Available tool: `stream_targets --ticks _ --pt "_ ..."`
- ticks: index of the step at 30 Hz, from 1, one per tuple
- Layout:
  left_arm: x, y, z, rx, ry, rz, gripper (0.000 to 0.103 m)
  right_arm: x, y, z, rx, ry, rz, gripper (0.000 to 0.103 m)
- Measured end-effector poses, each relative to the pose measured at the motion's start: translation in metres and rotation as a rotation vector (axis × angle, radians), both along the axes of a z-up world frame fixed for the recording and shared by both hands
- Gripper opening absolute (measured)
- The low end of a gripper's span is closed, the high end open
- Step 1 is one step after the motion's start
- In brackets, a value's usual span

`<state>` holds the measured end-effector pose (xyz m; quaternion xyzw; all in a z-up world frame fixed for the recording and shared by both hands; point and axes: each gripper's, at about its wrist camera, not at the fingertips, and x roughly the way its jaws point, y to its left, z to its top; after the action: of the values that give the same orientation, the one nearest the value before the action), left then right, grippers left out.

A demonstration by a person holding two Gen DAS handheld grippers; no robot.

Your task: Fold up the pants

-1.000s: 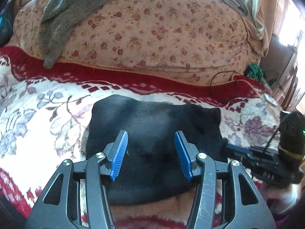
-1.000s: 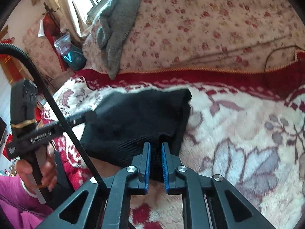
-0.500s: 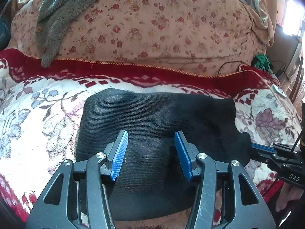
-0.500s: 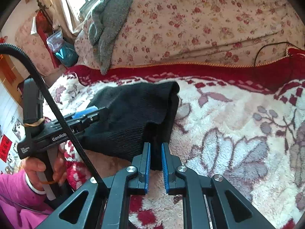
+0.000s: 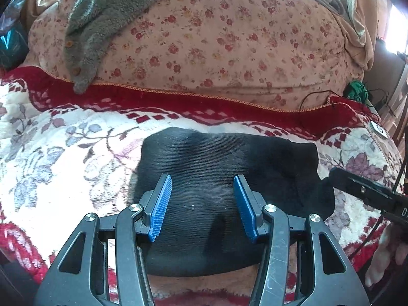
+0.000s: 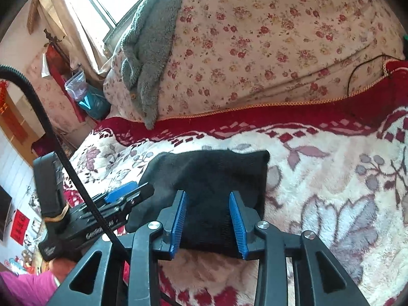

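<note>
On the flowered cream-and-red blanket (image 5: 63, 158) lay the black pants (image 5: 224, 168), folded into a compact, roughly rectangular bundle, near the blanket's red border. We saw its ribbed knit clearly in the left wrist view, with one corner jutting out toward the right side of that picture. Our left gripper (image 5: 202, 205) hovered over the near half of the bundle with its jaws spread apart; the blue pads (image 5: 160, 204) stood clear of each other with black cloth showing behind them, and we could not tell whether their tips touched the fabric. Our right gripper (image 6: 208, 221) sat at the bundle's near edge, and its jaws had just been opening; the pants showed between the blue fingers (image 6: 238, 225), but the pads stood apart and did not pinch the cloth. From the right wrist view we saw the left gripper come in from the left side, its tip beside the bundle's left edge, with a hand (image 6: 62, 267) and a pink sleeve (image 6: 28, 288) below it. Beyond the red border rose a big rose-print quilt (image 5: 216, 38), with a grey fleecy garment (image 5: 102, 20) draped over its upper left. A thin black cord (image 5: 316, 97) ran along the quilt's right edge.
</note>
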<state>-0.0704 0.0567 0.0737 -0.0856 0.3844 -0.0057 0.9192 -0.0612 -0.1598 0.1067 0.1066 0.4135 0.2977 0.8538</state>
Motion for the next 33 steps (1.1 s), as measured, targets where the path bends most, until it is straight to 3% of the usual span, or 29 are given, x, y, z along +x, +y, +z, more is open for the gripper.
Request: stream_targets --ticks 7,9,11,13,21,27,32,33 --pt "-0.005 0.011 0.004 0.003 -0.010 0.025 0.050 0.002 0.020 0.015 0.029 -0.040 0.038 0.034" --pt "-0.006 0.014 0.005 -0.001 -0.011 0.028 0.050 0.003 0.022 0.017 0.024 -0.050 0.037 0.039" --pt "-0.007 0.018 0.004 -0.016 -0.010 0.030 0.050 0.004 0.020 0.017 0.019 -0.053 0.030 0.050" --pt "-0.009 0.024 0.003 -0.040 -0.006 0.033 0.050 0.006 0.014 0.012 0.005 -0.046 0.013 0.052" --pt "-0.005 0.058 -0.015 -0.164 0.069 0.048 0.050 0.024 -0.022 -0.032 -0.045 0.086 -0.081 0.062" --pt "-0.002 0.073 -0.024 -0.246 0.084 0.048 0.059 0.033 -0.032 -0.056 0.060 0.179 -0.075 0.066" --pt "0.006 0.071 -0.033 -0.304 0.104 -0.015 0.060 0.042 -0.027 -0.073 0.144 0.230 -0.021 0.067" --pt "0.009 0.070 -0.035 -0.306 0.112 -0.025 0.064 0.044 -0.026 -0.077 0.159 0.247 -0.013 0.067"
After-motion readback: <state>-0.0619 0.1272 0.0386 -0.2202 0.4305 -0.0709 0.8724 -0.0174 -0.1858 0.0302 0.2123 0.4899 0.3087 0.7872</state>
